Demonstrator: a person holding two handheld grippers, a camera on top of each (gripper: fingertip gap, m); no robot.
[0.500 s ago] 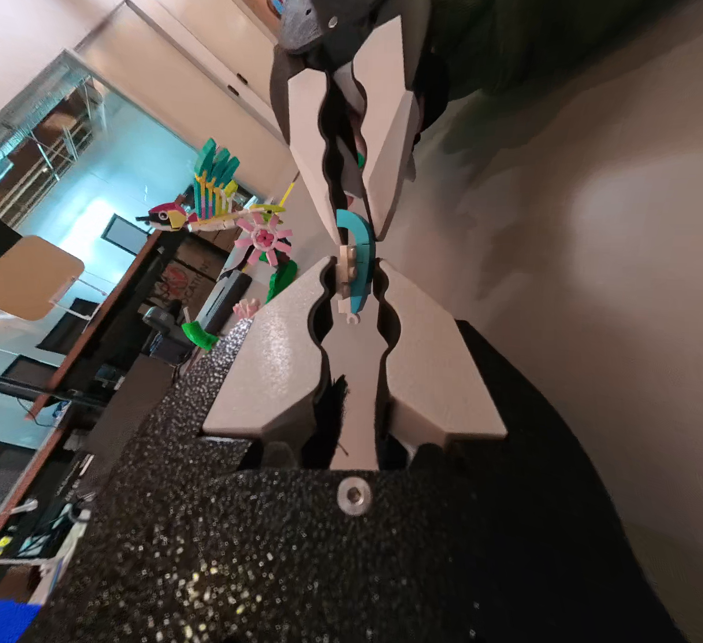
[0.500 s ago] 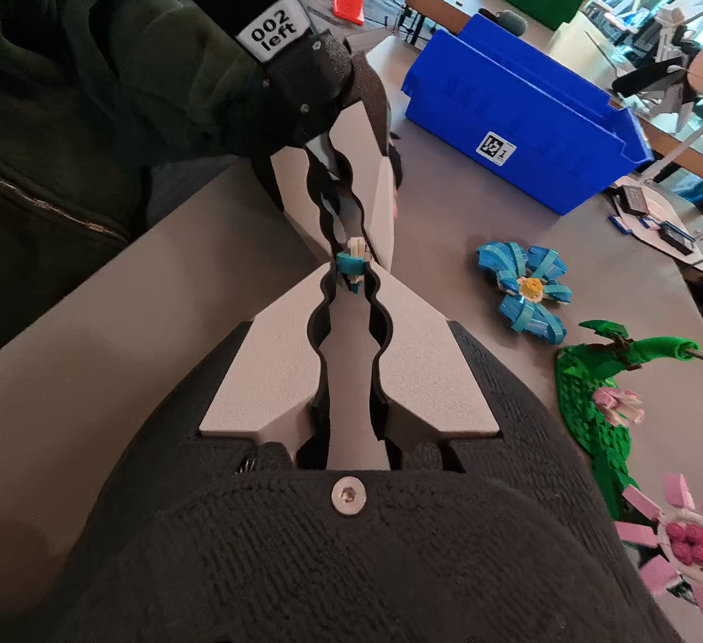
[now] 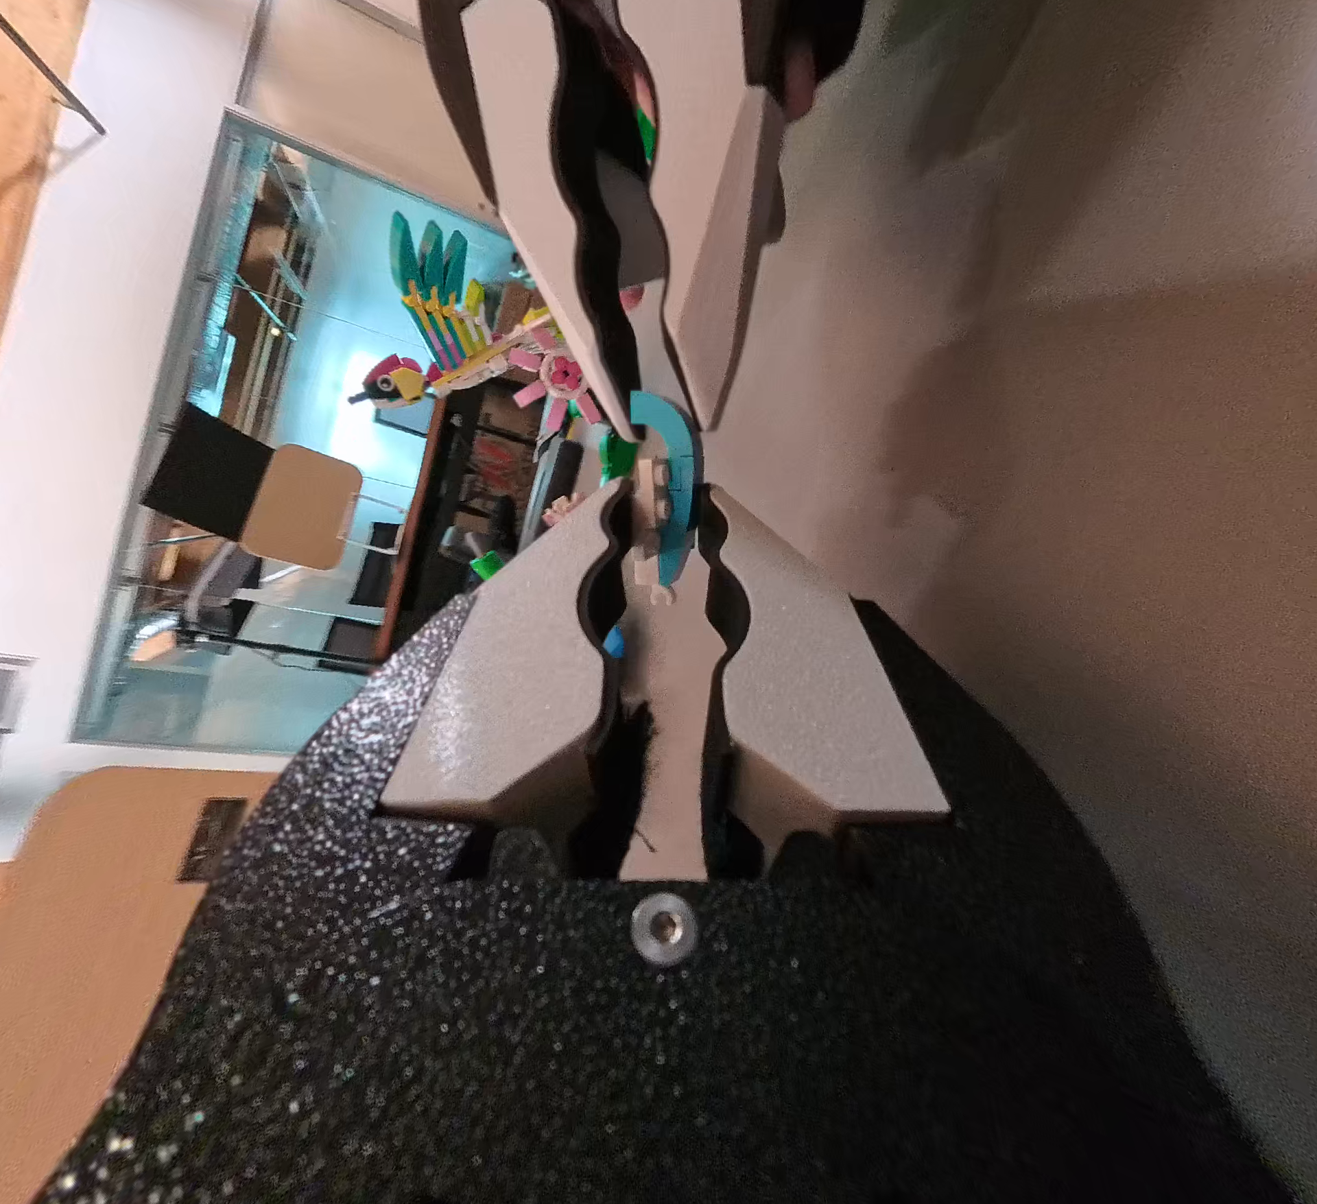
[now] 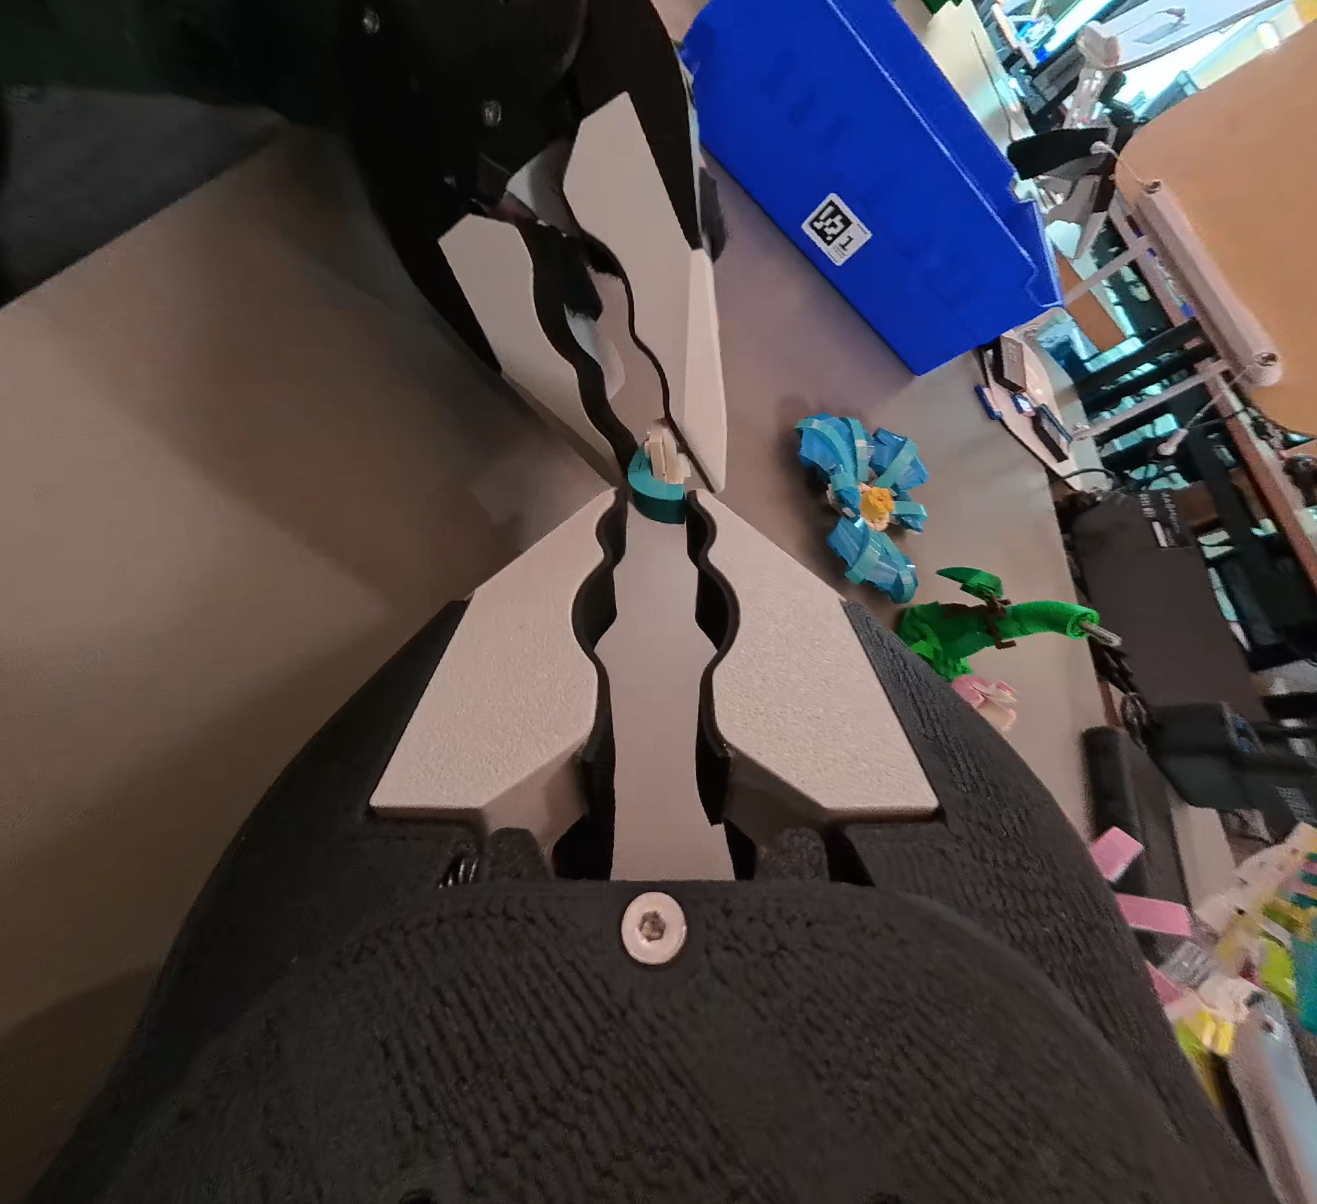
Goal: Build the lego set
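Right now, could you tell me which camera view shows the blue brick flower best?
The right wrist view: the blue brick flower lies whole and unobstructed on the grey table. The left wrist view does not show it clearly.

Blue bin (image 4: 869, 150), blue brick flower (image 4: 866, 503), green brick stem (image 4: 998, 628) on table (image 4: 214, 457).

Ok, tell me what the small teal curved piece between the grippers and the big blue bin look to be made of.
Small teal curved piece: apparently hard moulded plastic, smooth and slightly glossy, clipped to a white studded brick part like a toy building brick.
Big blue bin: probably rigid plastic, uniform colour, smooth walls with a faint sheen, a square sticker on its side.
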